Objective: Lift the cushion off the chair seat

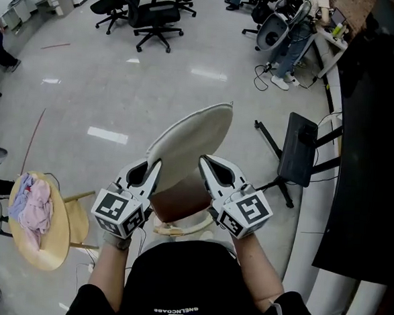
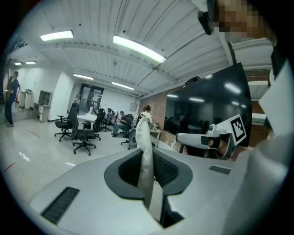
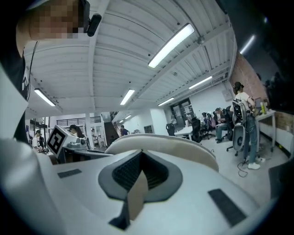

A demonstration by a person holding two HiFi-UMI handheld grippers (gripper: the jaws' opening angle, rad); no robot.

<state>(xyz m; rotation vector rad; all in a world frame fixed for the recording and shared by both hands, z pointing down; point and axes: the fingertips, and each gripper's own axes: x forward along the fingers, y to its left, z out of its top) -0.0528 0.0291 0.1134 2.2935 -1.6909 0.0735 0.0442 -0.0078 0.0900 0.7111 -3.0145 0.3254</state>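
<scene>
Ribbed fingers (image 2: 166, 170) of left gripper (image 1: 153, 165) and right gripper (image 1: 205, 162) pinch the thin, round cream cushion (image 1: 191, 139).

Your round wooden table (image 1: 46, 247) stands on a glossy pale floor (image 1: 154, 90). Far beyond it you see black office chairs (image 1: 156, 23); well to its right, a black panel on a stand (image 1: 298, 150), perhaps a monitor. Strip lights (image 2: 138, 48) line the ribbed ceiling overhead.
</scene>
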